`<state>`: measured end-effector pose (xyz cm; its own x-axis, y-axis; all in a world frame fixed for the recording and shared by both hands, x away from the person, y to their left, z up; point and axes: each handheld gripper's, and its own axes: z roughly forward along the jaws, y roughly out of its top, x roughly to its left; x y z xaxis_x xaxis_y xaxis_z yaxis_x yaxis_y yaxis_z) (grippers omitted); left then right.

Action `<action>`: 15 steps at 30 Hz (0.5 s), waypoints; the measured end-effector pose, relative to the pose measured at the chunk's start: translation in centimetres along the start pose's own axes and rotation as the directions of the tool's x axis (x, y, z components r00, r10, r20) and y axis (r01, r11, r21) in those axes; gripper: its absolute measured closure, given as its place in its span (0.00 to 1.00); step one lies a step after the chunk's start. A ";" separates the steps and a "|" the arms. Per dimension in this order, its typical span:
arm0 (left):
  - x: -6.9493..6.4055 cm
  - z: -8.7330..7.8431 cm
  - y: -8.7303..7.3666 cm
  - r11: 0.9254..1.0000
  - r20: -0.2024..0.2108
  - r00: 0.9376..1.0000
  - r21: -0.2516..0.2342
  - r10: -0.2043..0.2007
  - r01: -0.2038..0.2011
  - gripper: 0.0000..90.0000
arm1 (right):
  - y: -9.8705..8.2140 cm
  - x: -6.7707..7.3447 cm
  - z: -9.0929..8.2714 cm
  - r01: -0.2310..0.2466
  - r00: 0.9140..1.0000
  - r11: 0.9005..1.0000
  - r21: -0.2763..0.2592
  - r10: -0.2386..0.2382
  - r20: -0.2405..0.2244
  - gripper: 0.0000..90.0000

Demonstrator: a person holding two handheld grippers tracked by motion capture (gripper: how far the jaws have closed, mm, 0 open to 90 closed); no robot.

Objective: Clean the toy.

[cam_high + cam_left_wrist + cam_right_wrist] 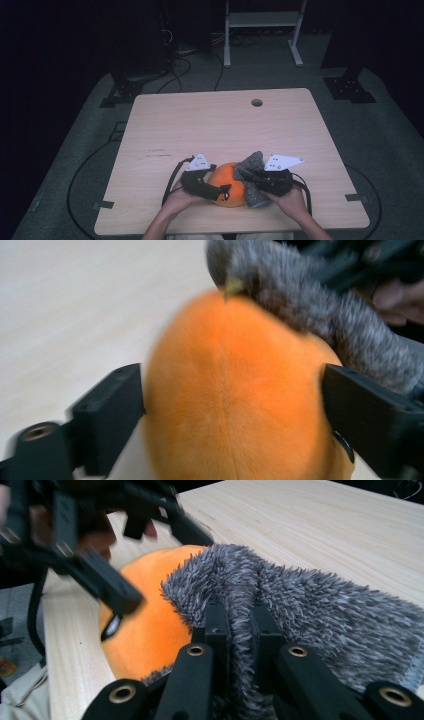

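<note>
The pale wooden surface (pixel 215 130) has a small round hole (pixel 257 102) near its far edge. Behind it, on the grey carpet floor (pixel 390 135), stands a white metal frame (pixel 262 22), and black cables (pixel 182 65) lie nearby.

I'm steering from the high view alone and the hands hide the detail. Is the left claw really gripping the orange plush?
Observer: Yes. In the left gripper view its jaws press both sides of the orange plush.
Operator: And the right claw?
Observer: The right claw is pinched on a fold of the grey furry fabric, its jaws nearly together.
Operator: Does the fabric touch the plush?
Observer: Yes, it drapes over the plush's top by a small stem-like nub.
</note>
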<state>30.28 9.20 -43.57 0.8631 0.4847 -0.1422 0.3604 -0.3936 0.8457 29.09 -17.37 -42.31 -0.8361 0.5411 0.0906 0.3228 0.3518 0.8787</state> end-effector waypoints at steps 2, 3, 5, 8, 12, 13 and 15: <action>-0.6 -0.2 0.3 0.997 -0.047 0.996 -0.022 0.076 -0.077 0.43 | 0.0 -0.3 -0.3 -0.008 1.000 1.000 -0.002 0.008 0.014 0.90; -1.0 -0.4 0.5 0.989 -0.077 0.989 -0.059 0.128 -0.133 0.46 | 0.3 -0.8 -1.1 -0.026 0.999 0.999 -0.039 0.027 0.024 0.90; -2.0 -0.4 0.8 0.956 -0.170 0.951 -0.099 0.256 -0.275 0.46 | 0.6 -1.0 -1.6 -0.029 0.999 0.997 -0.066 0.032 0.033 0.90; -2.4 0.3 0.7 0.922 -0.186 0.914 -0.077 0.360 -0.379 0.43 | 1.1 -1.8 -2.2 -0.059 0.997 0.991 -0.120 0.063 0.034 0.90; -1.0 -0.1 0.7 0.974 -0.147 0.973 -0.117 0.175 -0.193 0.18 | 0.1 -2.3 -0.9 -0.098 0.995 0.993 -0.071 0.098 0.010 0.91; -0.6 -0.1 0.8 0.985 -0.139 0.984 -0.112 0.112 -0.128 0.13 | 0.0 -2.0 -0.7 -0.089 0.996 0.994 -0.067 0.090 0.008 0.91; -0.3 0.1 0.5 0.992 -0.134 0.987 -0.075 0.093 -0.104 0.20 | 0.1 -1.3 -0.4 -0.061 0.998 0.996 -0.063 0.061 -0.002 0.91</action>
<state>30.25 8.76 -43.19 0.8378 0.5459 0.0074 0.2410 -0.3819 0.8922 30.03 -18.38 -42.11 -0.8159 0.5597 0.1453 0.3449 0.2694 0.8992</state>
